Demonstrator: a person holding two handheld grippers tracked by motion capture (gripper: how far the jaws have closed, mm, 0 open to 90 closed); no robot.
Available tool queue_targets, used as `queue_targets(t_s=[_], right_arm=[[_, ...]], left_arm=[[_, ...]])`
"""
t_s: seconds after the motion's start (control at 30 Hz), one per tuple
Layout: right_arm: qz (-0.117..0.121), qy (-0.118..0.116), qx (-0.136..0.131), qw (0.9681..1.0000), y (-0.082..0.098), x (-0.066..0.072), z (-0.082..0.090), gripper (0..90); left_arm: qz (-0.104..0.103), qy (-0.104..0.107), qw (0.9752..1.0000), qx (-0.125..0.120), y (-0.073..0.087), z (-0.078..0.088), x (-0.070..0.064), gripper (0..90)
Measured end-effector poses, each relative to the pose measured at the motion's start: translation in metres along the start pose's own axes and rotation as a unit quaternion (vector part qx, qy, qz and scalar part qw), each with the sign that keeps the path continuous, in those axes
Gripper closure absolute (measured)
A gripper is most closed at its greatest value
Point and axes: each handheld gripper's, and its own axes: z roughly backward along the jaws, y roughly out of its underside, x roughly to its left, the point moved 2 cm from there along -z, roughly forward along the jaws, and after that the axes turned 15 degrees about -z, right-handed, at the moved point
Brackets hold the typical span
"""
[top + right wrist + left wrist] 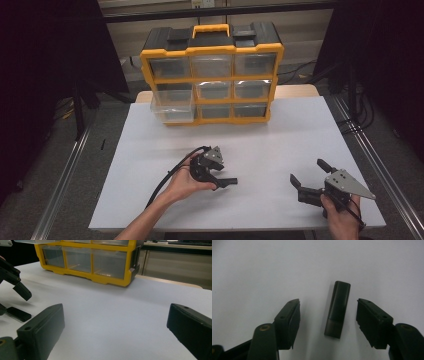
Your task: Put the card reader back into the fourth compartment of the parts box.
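Two tools are at work over a white desk [150, 200], one in each of the person's hands. The left tool [328, 312] points down at the desk top, and its jaws stand about half open on either side of a small dark block [337, 309]. The block lies flat on the desk between them, with a clear gap of white surface on each side, so neither pad touches it. It is long and narrow, darker along most of its length and a little lighter at the end nearer the camera. In the high view the left tool [220, 175] sits near the middle of the front half of the desk, the left hand [182, 182] wrapped around its body and its cable trailing back toward the desk's front edge; the block [229, 182] shows as a dark bar just beside it.

The right tool [305, 175] rests low over the desk's front right part, well apart from the left one. Its jaws are spread wide with bare desk between them and nothing in their grip.

At the far edge stands a yellow and black organizer [212, 75] with clear drawers; its middle-left drawer [173, 102] is pulled out.
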Motion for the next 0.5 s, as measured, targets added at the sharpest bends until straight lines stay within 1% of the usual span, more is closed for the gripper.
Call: queue_targets(t_s=[0.07, 0.13, 0.17, 0.23, 0.33, 0.37, 0.43, 0.5], right_arm=[[0.0, 0.001, 0.001, 1.0, -0.0001, -0.0001, 0.0002, 1.5], [0.0, 0.0, 0.0, 1.0, 0.0, -0.0001, 0.0, 1.5], [0.0, 0.0, 0.0, 1.0, 0.0, -0.0001, 0.0, 1.5], [0.001, 0.0, 0.0, 1.0, 0.0, 0.0, 0.0, 1.5], [0.001, 0.0, 0.0, 1.0, 0.0001, 0.0, -0.0004, 1.5], [0.001, 0.0, 0.0, 1.0, 0.0001, 0.0, -0.0005, 1.5], [0.001, 0.0, 0.0, 1.0, 0.0001, 0.0002, -0.0006, 1.5], [0.0, -0.001, 0.001, 1.0, 0.0002, 0.0005, -0.0006, 1.5]], left_arm=[[0.0, 0.002, 1.0, 0.001, -0.0001, -0.0022, -0.0004, 43.2], [-0.006, 0.003, 0.9999, 0.012, 0.0, -0.0036, -0.0003, 44.7], [-0.008, 0.003, 0.9999, 0.015, 0.0, -0.0046, -0.0008, 47.3], [-0.011, -0.002, 0.9998, 0.018, -0.0011, -0.005, -0.0013, 51.4], [-0.02, -0.003, 0.9995, 0.025, -0.0029, -0.0057, -0.0014, 52.2], [-0.027, 0.002, 0.9991, 0.032, -0.0041, -0.0055, -0.0016, 52.6], [-0.037, 0.009, 0.9986, 0.036, -0.0062, -0.0059, -0.0018, 56.3], [-0.039, 0.014, 0.9984, 0.038, -0.0073, -0.0064, -0.0013, 58.7]])
